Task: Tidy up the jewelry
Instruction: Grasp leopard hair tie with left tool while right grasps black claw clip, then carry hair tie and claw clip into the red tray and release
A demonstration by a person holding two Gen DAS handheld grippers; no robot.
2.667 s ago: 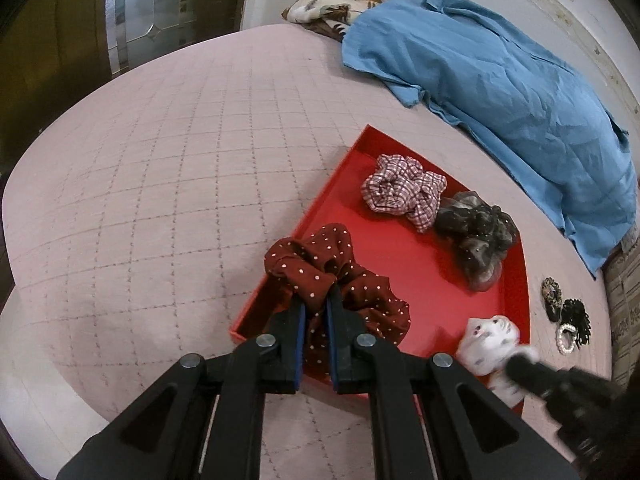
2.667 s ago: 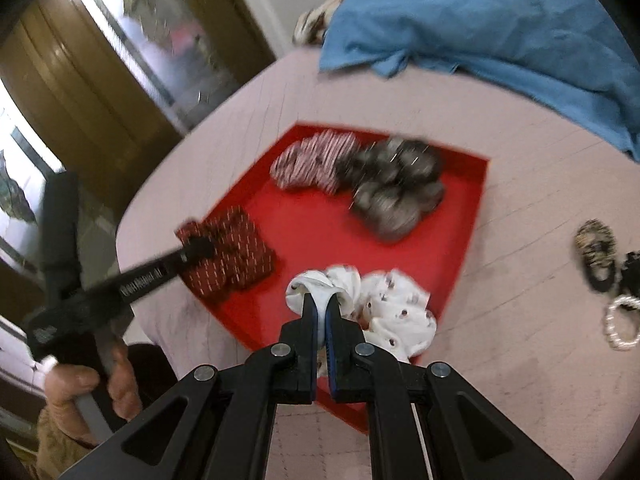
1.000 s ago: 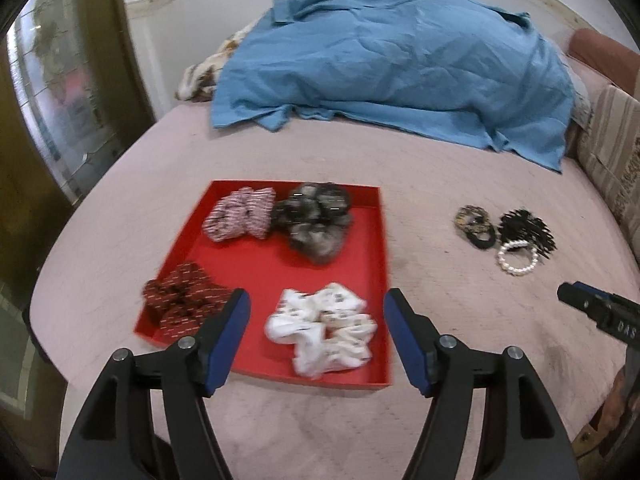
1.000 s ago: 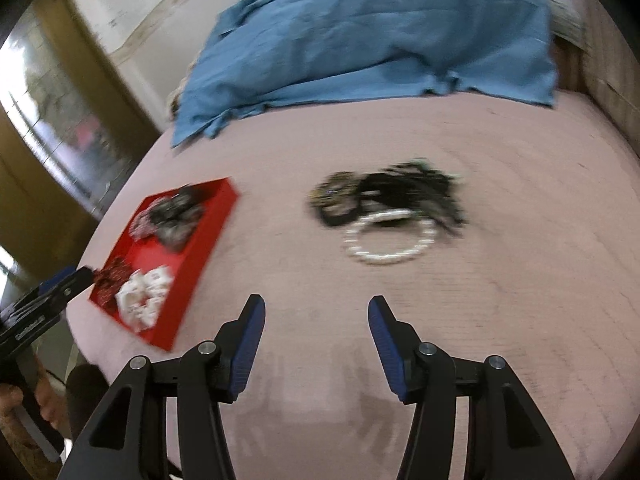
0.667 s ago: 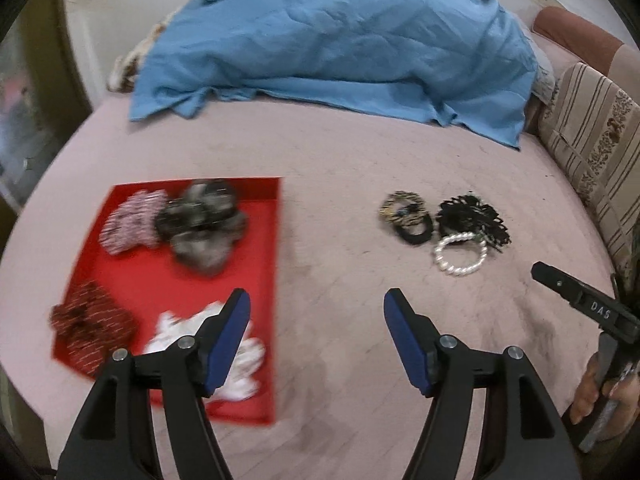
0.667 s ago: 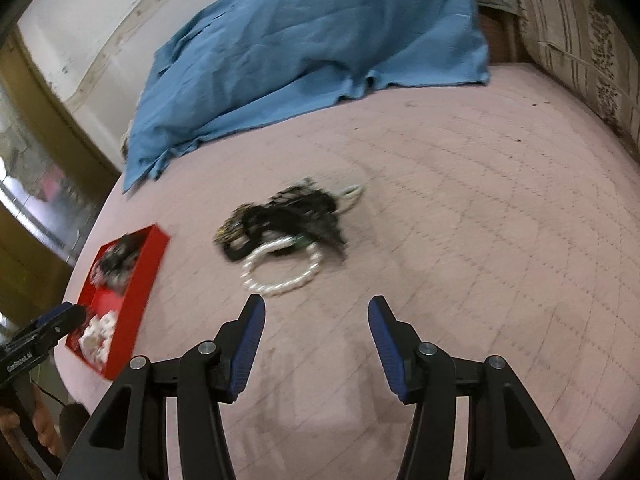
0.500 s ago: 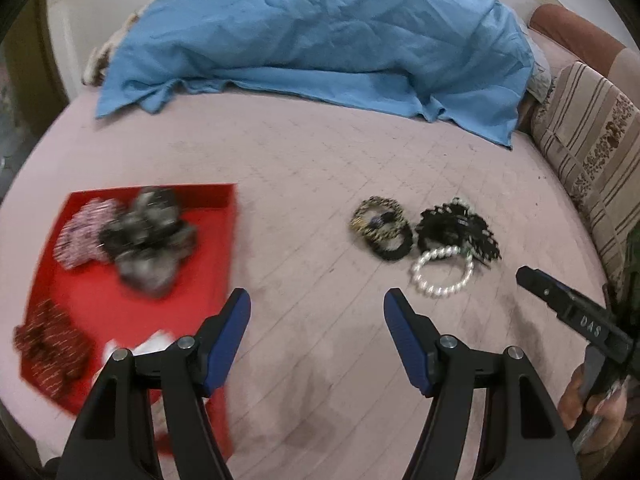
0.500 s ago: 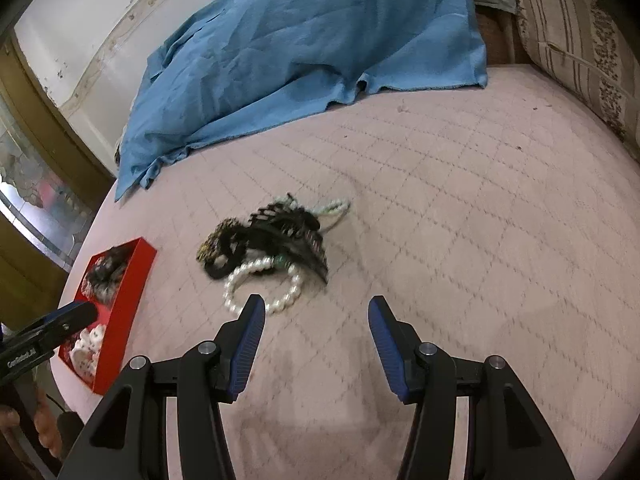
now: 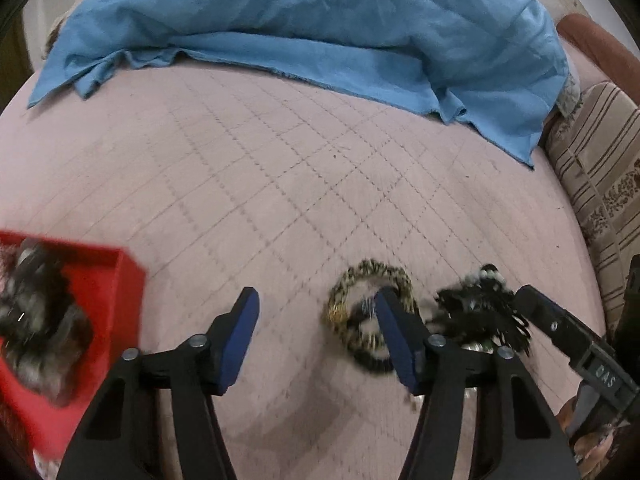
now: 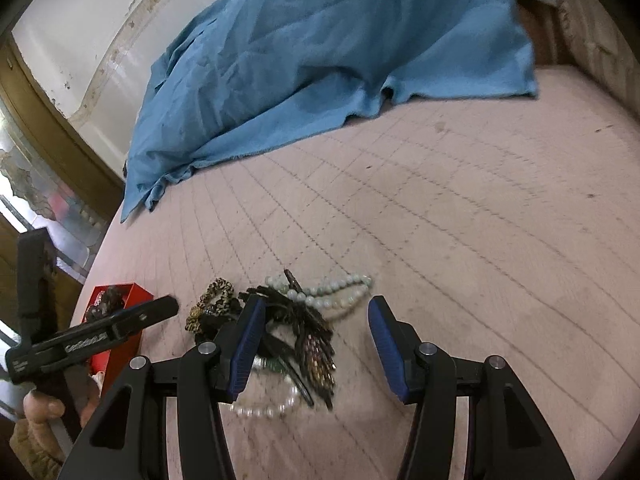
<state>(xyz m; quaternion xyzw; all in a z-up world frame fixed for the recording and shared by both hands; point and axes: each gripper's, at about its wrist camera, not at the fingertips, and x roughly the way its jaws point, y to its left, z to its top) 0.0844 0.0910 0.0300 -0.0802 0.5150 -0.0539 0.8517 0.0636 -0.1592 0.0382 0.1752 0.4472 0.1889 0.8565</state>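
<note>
A small heap of jewelry lies on the pink quilted bedcover (image 10: 460, 200), at the lower centre of your right wrist view: a leopard-print hair tie (image 10: 212, 300), a black beaded hair clip (image 10: 308, 332), a string of pale green beads (image 10: 332, 288) and a white pearl bracelet (image 10: 264, 408), all touching or overlapping.

Your right gripper (image 10: 316, 344) hovers over the heap with its jaws parted wide; the clip lies between the blue pads in the picture, neither pad pressing on it.

In the left wrist view the hair tie (image 9: 368, 312) sits at lower centre, with the blurred black clip (image 9: 476, 312) just beside it on the right. Your left gripper (image 9: 316, 340) has its jaws closing but wide apart and gripping nothing; only bare cover shows between them, and its right-hand pad overlaps the hair tie's ring in the picture, though contact cannot be told.

The red tray (image 9: 128, 280), holding a dark scrunchie (image 9: 36, 304), lies at the left edge, well apart from the heap. A blue sheet (image 9: 320, 24) fills the top of the frame.
</note>
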